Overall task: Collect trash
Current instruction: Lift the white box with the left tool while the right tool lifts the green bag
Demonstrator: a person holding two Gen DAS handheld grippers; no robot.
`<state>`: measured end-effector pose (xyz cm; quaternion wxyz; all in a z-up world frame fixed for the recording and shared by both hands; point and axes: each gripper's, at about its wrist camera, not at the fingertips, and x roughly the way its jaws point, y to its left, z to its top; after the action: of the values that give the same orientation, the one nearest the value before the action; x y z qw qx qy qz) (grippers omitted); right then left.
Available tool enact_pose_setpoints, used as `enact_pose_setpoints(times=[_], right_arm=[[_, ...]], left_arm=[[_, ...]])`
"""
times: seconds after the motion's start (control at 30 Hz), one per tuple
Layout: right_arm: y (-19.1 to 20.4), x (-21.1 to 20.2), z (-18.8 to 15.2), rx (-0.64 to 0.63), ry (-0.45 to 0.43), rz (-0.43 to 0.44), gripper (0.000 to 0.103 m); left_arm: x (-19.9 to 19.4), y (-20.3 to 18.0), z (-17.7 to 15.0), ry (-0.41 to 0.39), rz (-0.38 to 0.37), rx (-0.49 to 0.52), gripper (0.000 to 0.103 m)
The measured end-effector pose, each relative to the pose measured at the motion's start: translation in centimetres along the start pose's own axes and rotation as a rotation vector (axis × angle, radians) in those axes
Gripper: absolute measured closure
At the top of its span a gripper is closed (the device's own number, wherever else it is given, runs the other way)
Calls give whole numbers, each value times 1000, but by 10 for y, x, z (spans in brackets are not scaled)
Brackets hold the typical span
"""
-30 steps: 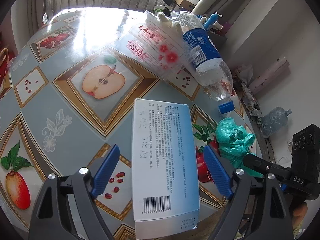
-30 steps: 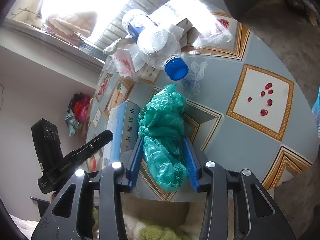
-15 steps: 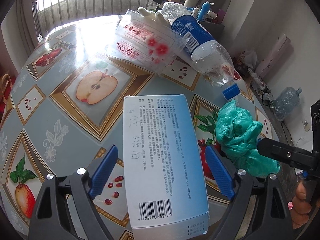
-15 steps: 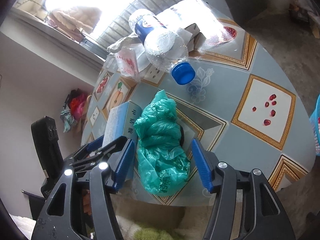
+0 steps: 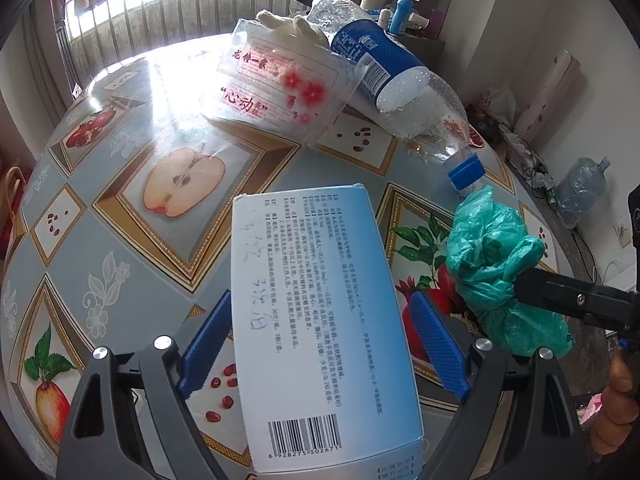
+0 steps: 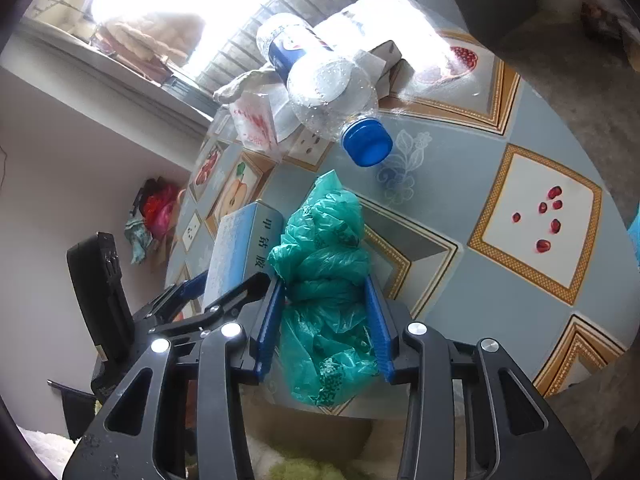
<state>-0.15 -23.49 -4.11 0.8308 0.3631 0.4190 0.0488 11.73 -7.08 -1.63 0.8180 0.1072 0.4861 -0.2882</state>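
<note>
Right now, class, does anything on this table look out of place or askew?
Yes. The plastic bottle lies tilted, propped on a clear printed bag, its blue cap off the tablecloth. A crumpled green bag overhangs the table edge.

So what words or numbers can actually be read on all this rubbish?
"6 928275 302671": under the barcode on the box.
"心动": red print on the clear wrapper.
"DAS" does not show now.
Box's small print and pencil scrawl: too small or faint to read.
Box's side characters, in the right view: unclear.
Bottle label: too blurred.
Green bag: print unreadable.
</note>
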Motion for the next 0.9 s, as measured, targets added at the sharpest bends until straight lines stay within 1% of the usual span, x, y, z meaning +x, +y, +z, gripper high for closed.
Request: enact_pose_setpoints(times=[0.17,0.3,0.53,0.67,0.9], right_arm=[[-5,-6,0,13,-22,-13,66],[-7,-8,-1,17,-20,-18,66],[-5,-7,0,17,-11,-22,63],[-5,-5,0,18,-4,-19,63],[-3,-3,0,14,3,-13,65]], left_arm=[[4,-2,0,6,6,1,17],[3,-4,0,-2,19,8,17],[4,-6,-3,-5,42,17,22],[3,-7,-4,-11,56,22,28],[0,-8,-7,-23,50,25,30]])
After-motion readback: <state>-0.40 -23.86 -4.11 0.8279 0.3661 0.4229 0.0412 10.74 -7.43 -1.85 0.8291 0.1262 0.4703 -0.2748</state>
